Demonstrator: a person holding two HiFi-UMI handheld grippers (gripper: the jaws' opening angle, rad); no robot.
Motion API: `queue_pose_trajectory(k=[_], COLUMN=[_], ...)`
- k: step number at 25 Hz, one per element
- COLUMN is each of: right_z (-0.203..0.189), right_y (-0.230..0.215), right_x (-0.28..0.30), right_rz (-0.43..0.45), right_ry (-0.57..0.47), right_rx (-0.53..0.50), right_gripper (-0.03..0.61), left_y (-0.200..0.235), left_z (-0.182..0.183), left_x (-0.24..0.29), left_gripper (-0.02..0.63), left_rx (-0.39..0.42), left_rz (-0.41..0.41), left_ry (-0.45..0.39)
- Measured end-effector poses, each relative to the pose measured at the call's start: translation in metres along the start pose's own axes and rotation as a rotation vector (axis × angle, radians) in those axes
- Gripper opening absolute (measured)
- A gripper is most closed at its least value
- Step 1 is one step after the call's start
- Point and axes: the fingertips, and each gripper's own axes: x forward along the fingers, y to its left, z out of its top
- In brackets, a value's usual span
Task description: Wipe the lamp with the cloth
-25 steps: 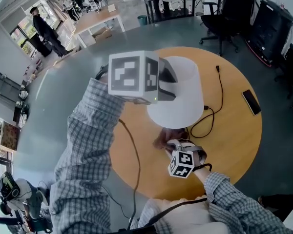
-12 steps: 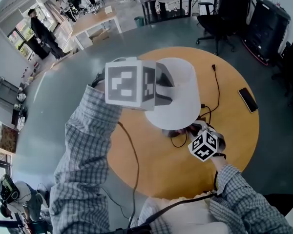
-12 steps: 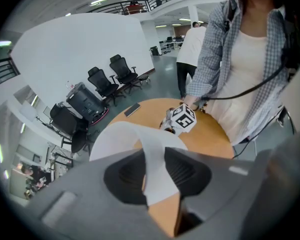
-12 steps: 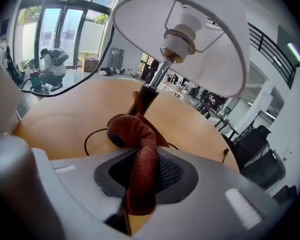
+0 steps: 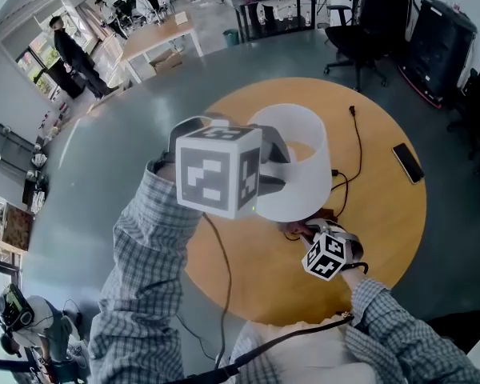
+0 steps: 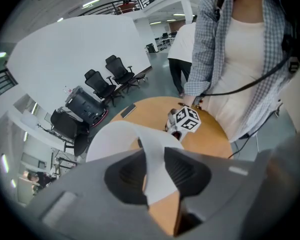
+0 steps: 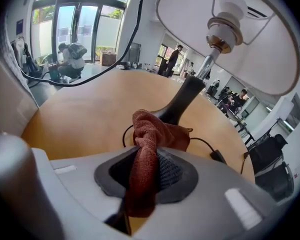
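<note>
At a round wooden desk (image 5: pixel 384 214), a person's left tongs (image 6: pixel 155 166) are clamped on the rim of the white lampshade (image 5: pixel 296 158), with the shade's wall pinched between the pads. The right tongs (image 7: pixel 149 171) are closed on a rust-red cloth (image 7: pixel 152 134). Its bunched end lies against the foot of the black stem of the lamp (image 7: pixel 185 101), beneath the shade. The lamp stands near the desk's middle. A black cord (image 5: pixel 354 162) loops beside it, and a phone (image 5: pixel 409 164) lies toward the edge.

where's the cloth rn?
Right gripper view: the rust-red cloth is clamped between the fingers of the right gripper, bunched at the black foot of the lamp, under its white shade, on the wooden table.
</note>
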Motion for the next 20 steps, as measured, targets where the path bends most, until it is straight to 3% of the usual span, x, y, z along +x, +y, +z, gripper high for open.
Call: queue_pose_trajectory(k=[6,14,20], right_z=[0.004,0.005,-0.016], right_y=[0.013,-0.014,0.026], right_x=[-0.004,-0.057,-0.075], right_rz=[0.009,-0.053,-0.040], right_ry=[-0.018,-0.127,-0.072], right_rx=[0.022,0.203,0.172], right_gripper=[0.083,0.083,0.084], left_y=[-0.021,-0.032,-0.034], left_z=[-0.002,-0.007,-0.008], left_x=[0.001,0.004,-0.002], left_gripper=[0.098,0.097,0.100], left_rx=[0.006,0.004,0.006], left_rz=[0.002,0.014,0.030], left_ry=[0.020,0.028,0.033])
